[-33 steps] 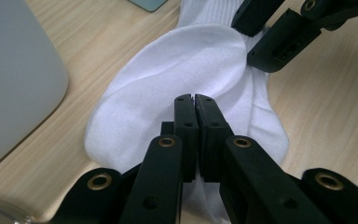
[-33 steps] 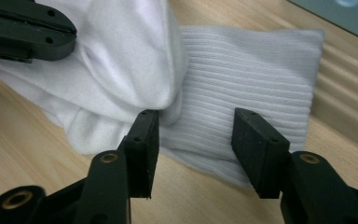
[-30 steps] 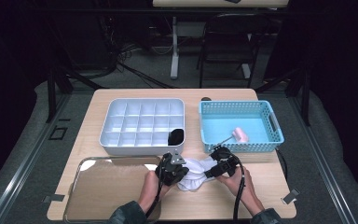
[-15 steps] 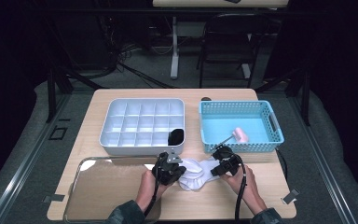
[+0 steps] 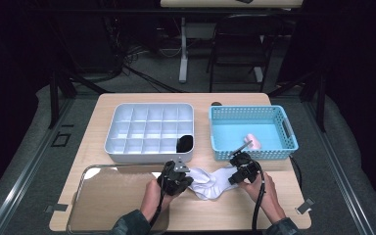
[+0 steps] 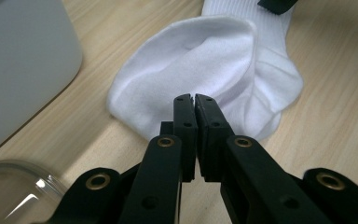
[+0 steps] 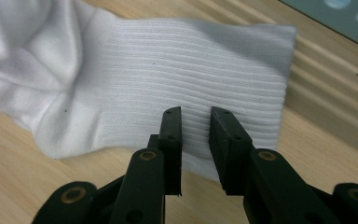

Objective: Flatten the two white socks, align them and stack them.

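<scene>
A white sock (image 5: 210, 182) lies crumpled on the wooden table (image 5: 274, 205) between my two grippers. My left gripper (image 5: 188, 179) is at its toe end. In the left gripper view its jaws (image 6: 196, 99) are shut tight over the folded toe (image 6: 205, 60); I see no cloth between them. My right gripper (image 5: 231, 178) is at the ribbed cuff (image 7: 205, 60). Its jaws (image 7: 196, 112) have just been closing and stand a narrow gap apart above the flat cuff, not pressing on it.
Behind the sock stands a white compartment tray (image 5: 112, 143) with a black item (image 5: 184, 143) in its near right cell. To its right is a blue basket (image 5: 252, 110) holding a pink item (image 5: 253, 142). A clear lid (image 5: 112, 198) lies at the front left.
</scene>
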{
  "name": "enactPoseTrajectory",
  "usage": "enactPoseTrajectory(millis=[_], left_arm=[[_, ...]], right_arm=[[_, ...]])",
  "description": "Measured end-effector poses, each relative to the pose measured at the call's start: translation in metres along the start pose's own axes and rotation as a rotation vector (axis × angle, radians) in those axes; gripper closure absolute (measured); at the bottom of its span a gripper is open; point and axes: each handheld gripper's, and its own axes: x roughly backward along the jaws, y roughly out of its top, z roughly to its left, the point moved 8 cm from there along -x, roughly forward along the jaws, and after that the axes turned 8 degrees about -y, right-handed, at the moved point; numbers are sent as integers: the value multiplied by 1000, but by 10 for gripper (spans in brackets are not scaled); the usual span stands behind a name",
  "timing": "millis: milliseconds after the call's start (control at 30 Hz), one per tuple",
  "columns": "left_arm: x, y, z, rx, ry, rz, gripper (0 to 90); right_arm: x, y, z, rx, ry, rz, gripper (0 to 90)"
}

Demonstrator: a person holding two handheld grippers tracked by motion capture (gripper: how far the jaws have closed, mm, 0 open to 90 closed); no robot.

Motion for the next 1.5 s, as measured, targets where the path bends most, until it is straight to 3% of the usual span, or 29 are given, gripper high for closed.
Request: enactPoseTrajectory(millis=[200,400,500,567,600,733,900,1000,1100,1200,1233,1367,1500], left_arm=[[1,-4,4,23,-4,22,875],[3,-4,5,15,6,30,845],[6,-2,4,8,12,27,785],[9,3,2,25,5,9,691],[9,7,1,24,6,-3,637],[5,15,-6,-6,8,-5,544],[-11,26,-16,-63,30,12,472],[-22,33,-20,-86,52,25,443],[-33,35,-20,-103,67,53,453],[-41,31,-15,-118,97,91,546],[-42,30,-14,-128,110,89,573],[-43,27,-13,-134,109,75,748],[-35,27,-11,-114,98,30,827]], right_arm=[[2,-3,-6,-30,-1,7,736],[2,-4,-7,-21,-3,7,702],[2,-3,-7,-31,-1,-2,650],[4,-2,-7,-38,-4,-15,599],[7,0,-7,-33,-9,-51,596],[17,5,-6,-48,4,-114,552],[8,3,-6,-53,-10,-71,472],[8,6,-4,-52,-19,-88,471],[5,5,-4,-45,-17,-72,466],[1,5,-4,-59,-18,-66,467],[1,5,-4,-78,-21,-76,468],[0,5,-6,-58,-21,-49,493],[-2,5,-6,-62,-37,-48,512]])
